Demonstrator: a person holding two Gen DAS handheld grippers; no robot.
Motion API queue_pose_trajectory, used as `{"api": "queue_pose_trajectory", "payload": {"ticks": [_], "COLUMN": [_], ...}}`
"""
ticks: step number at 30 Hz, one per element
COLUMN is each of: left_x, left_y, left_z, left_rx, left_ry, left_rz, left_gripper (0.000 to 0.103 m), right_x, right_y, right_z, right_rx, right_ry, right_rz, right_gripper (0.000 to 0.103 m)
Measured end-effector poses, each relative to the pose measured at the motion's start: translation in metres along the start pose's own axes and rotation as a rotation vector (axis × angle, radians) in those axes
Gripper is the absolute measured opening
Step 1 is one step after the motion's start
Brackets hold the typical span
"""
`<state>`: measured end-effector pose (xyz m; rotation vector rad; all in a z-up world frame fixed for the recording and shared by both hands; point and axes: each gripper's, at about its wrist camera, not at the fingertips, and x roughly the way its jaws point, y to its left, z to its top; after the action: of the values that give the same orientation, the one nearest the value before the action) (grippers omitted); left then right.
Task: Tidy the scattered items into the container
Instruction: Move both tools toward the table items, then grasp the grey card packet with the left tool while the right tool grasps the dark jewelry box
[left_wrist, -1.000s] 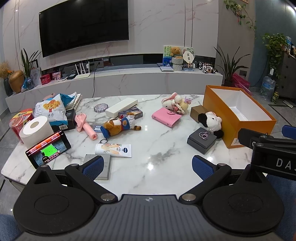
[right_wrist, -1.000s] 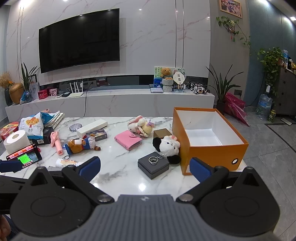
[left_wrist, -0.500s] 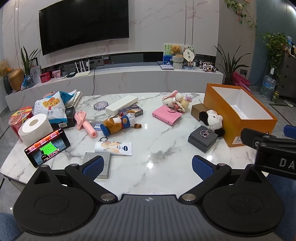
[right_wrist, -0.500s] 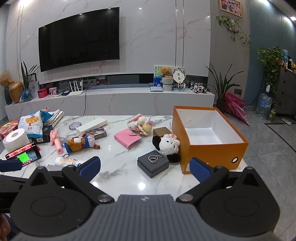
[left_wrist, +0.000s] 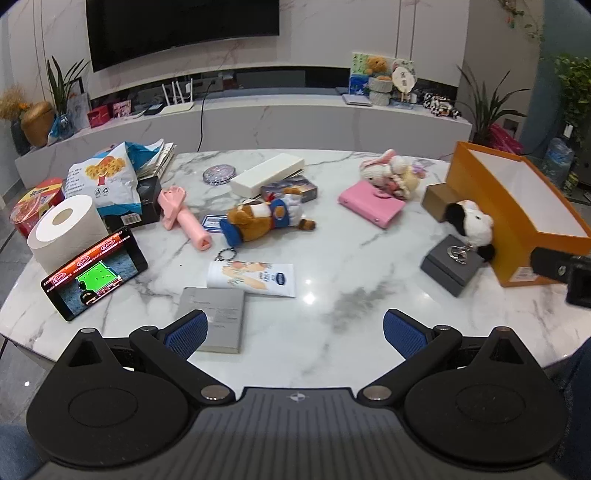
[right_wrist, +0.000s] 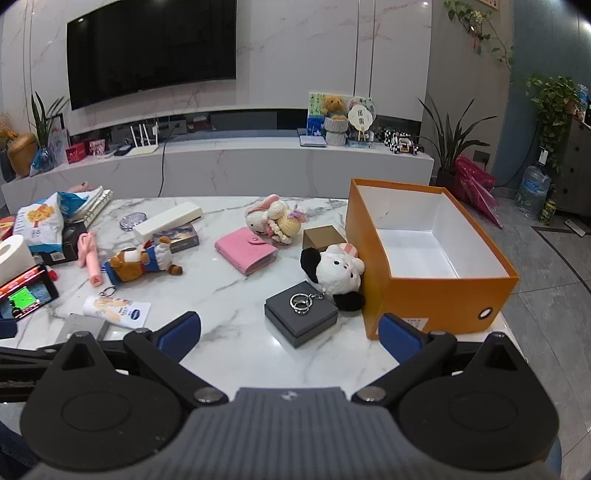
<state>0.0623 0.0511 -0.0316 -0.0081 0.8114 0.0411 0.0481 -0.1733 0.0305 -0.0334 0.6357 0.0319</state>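
You have not started filling the container: everything lies out on the desk (left_wrist: 332, 251) and the box is bare inside. From the left: the toilet roll (left_wrist: 66, 229), the phone (left_wrist: 94, 273) propped against it, the snack bag (left_wrist: 103, 181), the pink tube (left_wrist: 184, 218), the grey card (left_wrist: 218, 317) and the cream sachet (left_wrist: 255, 277) near the front edge, the bear toy (left_wrist: 266, 218), the pink wallet (right_wrist: 245, 249), the bunny toy (right_wrist: 273, 218), the grey ring box (right_wrist: 301, 312) touching the black-and-white plush (right_wrist: 334, 273), which leans on the orange box (right_wrist: 439, 295) at the right end.

Your left gripper (left_wrist: 293, 330) hovers low over the near edge, jaws spread wide, empty, beside the grey card. Your right gripper (right_wrist: 288, 332) hangs likewise released and empty, aimed between the ring box and the orange box.
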Motion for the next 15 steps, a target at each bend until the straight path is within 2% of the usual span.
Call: {"api": "queue_pose_trajectory", "payload": {"ticks": [8, 15], "left_x": [0.03, 0.059], "left_y": [0.02, 0.036], "left_z": [0.013, 0.018], "left_rx": [-0.025, -0.041], "left_ry": [0.054, 0.099], "left_rz": [0.025, 0.052], "left_gripper": [0.103, 0.103], "right_x": [0.041, 0.08], "right_y": [0.0, 0.005], "right_z": [0.026, 0.035], "right_rx": [-0.001, -0.022], "right_ry": [0.048, 0.103], "right_rz": [-0.006, -0.002], "right_gripper": [0.103, 0.103]}}
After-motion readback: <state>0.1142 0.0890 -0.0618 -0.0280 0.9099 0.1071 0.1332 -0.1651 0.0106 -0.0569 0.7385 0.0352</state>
